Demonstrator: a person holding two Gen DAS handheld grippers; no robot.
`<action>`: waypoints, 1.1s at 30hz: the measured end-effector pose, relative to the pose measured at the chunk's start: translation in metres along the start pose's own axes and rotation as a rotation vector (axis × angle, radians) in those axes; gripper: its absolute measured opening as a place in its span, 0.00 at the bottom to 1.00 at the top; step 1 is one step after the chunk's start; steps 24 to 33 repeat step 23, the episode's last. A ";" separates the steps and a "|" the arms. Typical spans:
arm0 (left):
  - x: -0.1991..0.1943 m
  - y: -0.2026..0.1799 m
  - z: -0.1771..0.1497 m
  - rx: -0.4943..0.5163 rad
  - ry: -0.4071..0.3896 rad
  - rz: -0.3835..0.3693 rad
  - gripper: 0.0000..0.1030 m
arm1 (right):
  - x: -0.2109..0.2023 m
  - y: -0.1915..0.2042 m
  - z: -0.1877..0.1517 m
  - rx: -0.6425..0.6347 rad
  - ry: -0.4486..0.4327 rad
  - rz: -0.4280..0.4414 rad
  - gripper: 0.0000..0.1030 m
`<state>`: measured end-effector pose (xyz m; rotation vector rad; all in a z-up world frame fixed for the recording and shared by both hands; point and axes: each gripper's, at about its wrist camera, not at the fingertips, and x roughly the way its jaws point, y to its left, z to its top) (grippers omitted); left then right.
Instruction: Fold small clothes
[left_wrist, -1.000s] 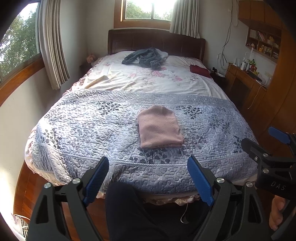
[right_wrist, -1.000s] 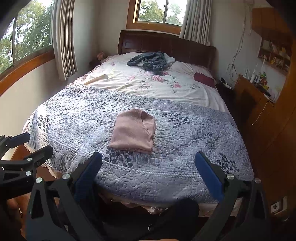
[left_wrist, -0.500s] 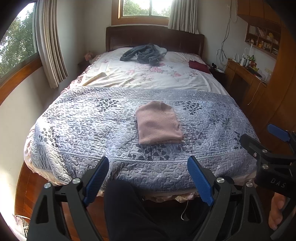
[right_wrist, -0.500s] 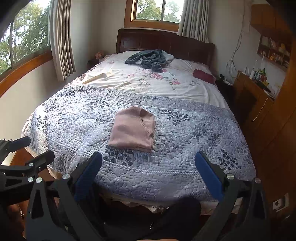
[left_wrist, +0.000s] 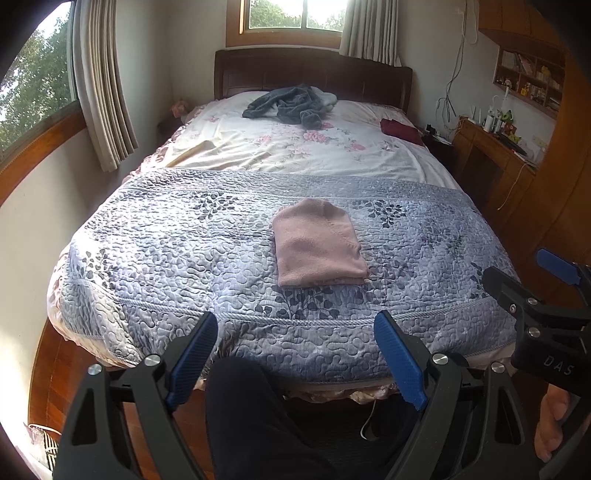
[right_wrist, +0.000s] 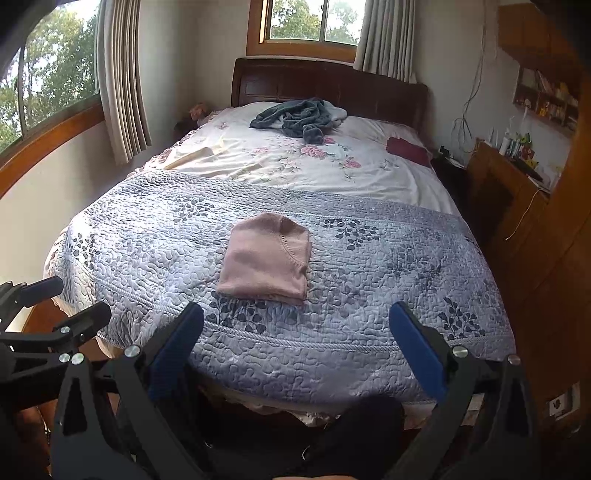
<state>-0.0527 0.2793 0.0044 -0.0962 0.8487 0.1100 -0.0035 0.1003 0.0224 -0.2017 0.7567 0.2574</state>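
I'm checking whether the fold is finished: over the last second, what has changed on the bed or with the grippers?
Only the cameras shifted slightly; the bed sits a little differently in frame. Nothing was grasped or released. The folded pink garment lies as before on the quilted bedspread. The left gripper and right gripper stay open and empty, back from the bed's foot. The grey clothes and dark red item have not moved.

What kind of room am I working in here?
A home bedroom, most likely: a bed with a dark wooden headboard, curtained windows, and a wooden desk under cluttered shelves. A folded pink garment lies on the quilt.
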 end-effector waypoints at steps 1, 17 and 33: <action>0.000 0.000 0.000 0.001 -0.001 0.002 0.84 | 0.001 0.000 0.000 0.001 0.001 0.002 0.97; -0.003 0.002 -0.002 -0.009 -0.006 0.015 0.84 | -0.004 0.001 -0.006 0.006 -0.010 0.015 0.97; -0.004 0.000 -0.004 -0.007 -0.009 0.016 0.84 | -0.007 0.002 -0.006 0.009 -0.013 0.016 0.97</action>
